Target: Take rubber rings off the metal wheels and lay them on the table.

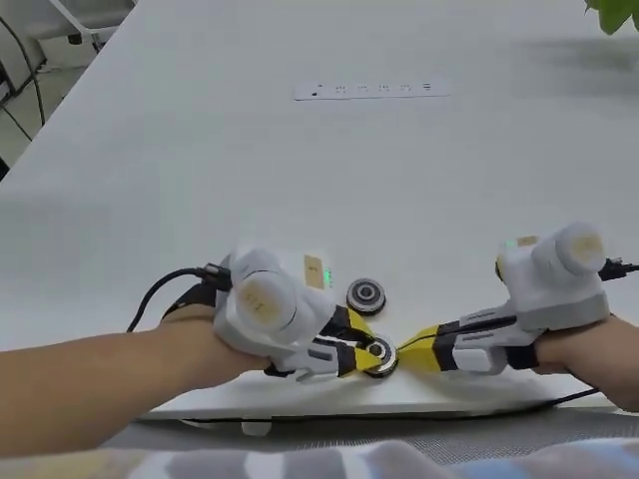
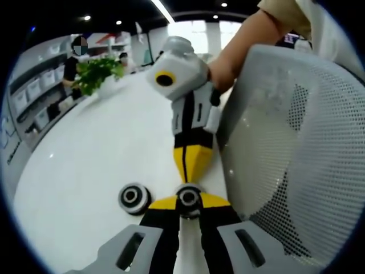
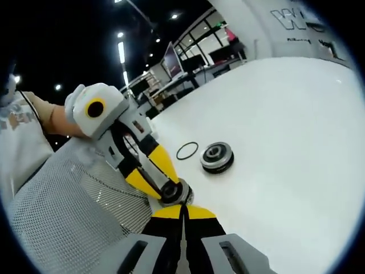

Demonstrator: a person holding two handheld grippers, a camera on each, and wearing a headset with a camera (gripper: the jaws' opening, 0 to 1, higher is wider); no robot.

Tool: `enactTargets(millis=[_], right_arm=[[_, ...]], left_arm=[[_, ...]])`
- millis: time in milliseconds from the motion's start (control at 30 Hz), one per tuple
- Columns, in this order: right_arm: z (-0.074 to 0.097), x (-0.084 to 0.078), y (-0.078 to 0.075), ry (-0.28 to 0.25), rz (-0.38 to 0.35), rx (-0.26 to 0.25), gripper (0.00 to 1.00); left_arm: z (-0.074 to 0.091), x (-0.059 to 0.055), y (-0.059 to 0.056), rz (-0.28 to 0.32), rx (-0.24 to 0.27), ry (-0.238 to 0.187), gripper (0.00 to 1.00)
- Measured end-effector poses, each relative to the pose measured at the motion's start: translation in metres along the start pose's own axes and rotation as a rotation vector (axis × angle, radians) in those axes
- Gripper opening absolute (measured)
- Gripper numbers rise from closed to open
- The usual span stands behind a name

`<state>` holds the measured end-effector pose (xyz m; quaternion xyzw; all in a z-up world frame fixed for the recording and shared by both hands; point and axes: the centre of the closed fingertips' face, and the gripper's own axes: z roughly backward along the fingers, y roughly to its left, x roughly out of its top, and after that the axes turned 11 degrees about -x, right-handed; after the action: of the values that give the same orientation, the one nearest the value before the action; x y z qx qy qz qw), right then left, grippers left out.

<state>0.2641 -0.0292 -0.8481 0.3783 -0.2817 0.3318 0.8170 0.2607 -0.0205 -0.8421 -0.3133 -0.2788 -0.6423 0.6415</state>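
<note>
Worktop (image 1: 200, 150): white; the work sits at its near edge.
Left tongs (image 1: 364, 351): clamped on a metal wheel (image 2: 189, 196), probably to steady it for stripping.
Right tongs (image 1: 407, 357): jaws pressed together at that wheel's 3 o'clock side, likely after its rubber.
Spare wheel (image 1: 365, 295): flat, at 12 o'clock of the held one.
Loose ring (image 3: 187, 150): laid beside the spare wheel, already off.
Unclear: whether the right tips actually pinch rubber; yellow tips cover the rim.
</note>
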Motion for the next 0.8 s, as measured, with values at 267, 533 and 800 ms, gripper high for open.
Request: enactTargets(millis=[267, 533, 800], right_arm=[[0.001, 0.004, 0.005, -0.021, -0.032, 0.015, 0.00], [0.001, 0.007, 0.010, -0.034, -0.049, 0.029, 0.00], [0.000, 0.008, 0.013, -0.038, -0.042, 0.041, 0.00]], left_arm=[[0.000, 0.000, 0.000, 0.001, 0.001, -0.001, 0.12], [0.000, 0.000, 0.000, 0.002, 0.006, 0.006, 0.12], [0.000, 0.000, 0.000, 0.002, 0.005, 0.009, 0.12]])
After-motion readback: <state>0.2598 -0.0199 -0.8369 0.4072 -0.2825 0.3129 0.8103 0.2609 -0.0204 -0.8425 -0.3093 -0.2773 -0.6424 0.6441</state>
